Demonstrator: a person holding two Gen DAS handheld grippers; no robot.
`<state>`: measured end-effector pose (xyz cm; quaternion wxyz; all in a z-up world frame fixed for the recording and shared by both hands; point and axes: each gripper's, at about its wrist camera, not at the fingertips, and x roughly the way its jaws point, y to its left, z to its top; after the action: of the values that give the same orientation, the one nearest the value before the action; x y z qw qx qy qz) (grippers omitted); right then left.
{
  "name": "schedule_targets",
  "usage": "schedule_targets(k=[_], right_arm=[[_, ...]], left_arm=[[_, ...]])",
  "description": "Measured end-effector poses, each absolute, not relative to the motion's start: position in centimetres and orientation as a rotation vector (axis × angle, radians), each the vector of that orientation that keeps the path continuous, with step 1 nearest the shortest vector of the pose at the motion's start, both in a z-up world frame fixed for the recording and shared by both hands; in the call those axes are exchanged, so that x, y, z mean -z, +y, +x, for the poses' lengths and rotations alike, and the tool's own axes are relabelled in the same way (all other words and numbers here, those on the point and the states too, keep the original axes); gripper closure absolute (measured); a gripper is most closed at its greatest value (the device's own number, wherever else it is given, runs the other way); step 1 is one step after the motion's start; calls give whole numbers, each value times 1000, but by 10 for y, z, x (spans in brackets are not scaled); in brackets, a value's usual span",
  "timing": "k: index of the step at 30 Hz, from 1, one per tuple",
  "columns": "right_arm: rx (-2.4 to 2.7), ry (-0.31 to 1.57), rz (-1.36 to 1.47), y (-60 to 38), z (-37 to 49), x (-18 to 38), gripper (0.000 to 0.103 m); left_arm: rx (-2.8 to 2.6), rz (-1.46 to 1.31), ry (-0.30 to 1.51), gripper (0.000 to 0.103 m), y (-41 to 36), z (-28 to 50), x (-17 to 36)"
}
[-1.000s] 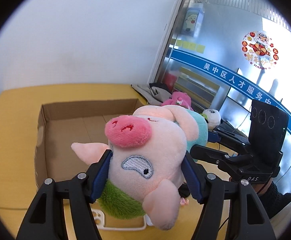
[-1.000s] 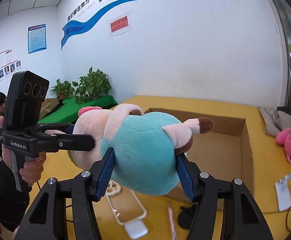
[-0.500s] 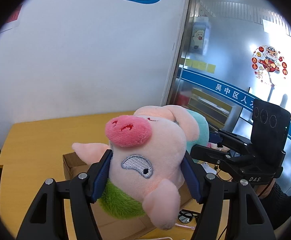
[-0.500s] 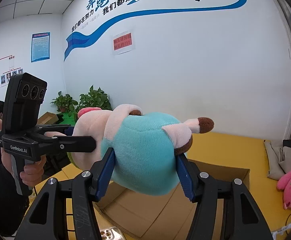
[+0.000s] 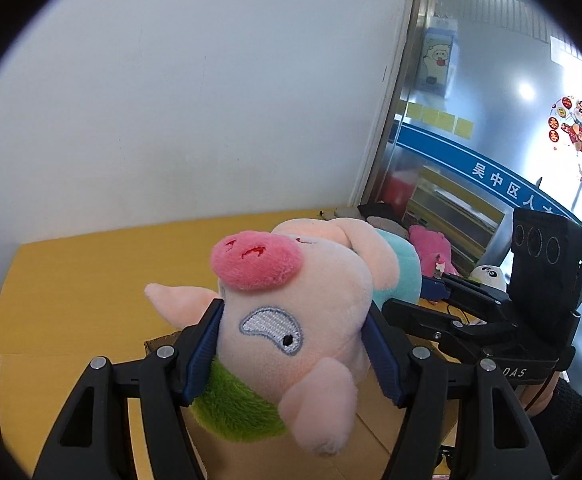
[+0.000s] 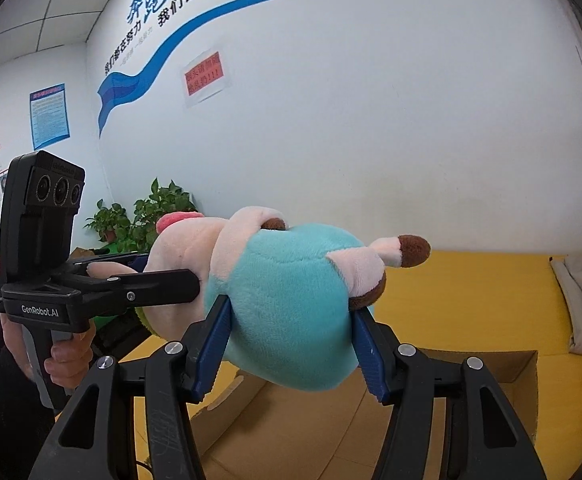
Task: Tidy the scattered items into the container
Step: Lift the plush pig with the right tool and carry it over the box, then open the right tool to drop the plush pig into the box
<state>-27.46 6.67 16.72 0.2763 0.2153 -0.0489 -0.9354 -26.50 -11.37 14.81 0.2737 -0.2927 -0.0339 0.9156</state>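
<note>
The left gripper (image 5: 295, 344) has its fingers (image 5: 205, 350) clamped on the head of the pig (image 5: 291, 304). The right gripper (image 6: 291, 344) has its fingers (image 6: 365, 354) clamped on the pig's teal body. The pig hangs between both grippers, clear of the worktop (image 6: 471, 292). The open box (image 6: 503, 396) lies below and beyond the right fingers. A pink toy (image 5: 431, 248) sits beyond the left fingers, to their right.

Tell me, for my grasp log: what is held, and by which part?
One plush pig: left gripper clamps its head, right gripper its teal body.
</note>
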Motion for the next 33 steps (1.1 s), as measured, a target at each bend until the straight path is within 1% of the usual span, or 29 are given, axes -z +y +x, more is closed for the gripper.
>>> schedule_targets(k=[6,12,16,18,22,27,30,32,33], right_arm=[[2501,-229,716,62,-327,-113,40],[2485,-347,855,60,-377,-60,40],[2477,-387,936,57,-400,-26,40],[2478,-392,970,55,-409,-11,40],[2484,-343,1027,47,-420,4,40],[2456,-288,1074,41,-423,13,39],[2443,-266,1086,37,-424,13,31],[2430,-263,1110,41,-420,19,17],[2418,-268,1132,44,-418,24,15]], left_arm=[[-2432,-939,-145,37,-122,-312,-93],[-2429,-1102,-139,37,-120,-353,-43],[-2424,-1217,-128,37,-120,-371,-11],[-2429,-1254,-105,37,-119,-373,1],[-2464,-1314,18,36,-111,-373,17],[-2482,-1393,30,32,-114,-374,25],[-2512,-1419,21,30,-122,-370,23],[-2532,-1412,0,30,-126,-365,19],[-2547,-1400,-14,30,-128,-363,15]])
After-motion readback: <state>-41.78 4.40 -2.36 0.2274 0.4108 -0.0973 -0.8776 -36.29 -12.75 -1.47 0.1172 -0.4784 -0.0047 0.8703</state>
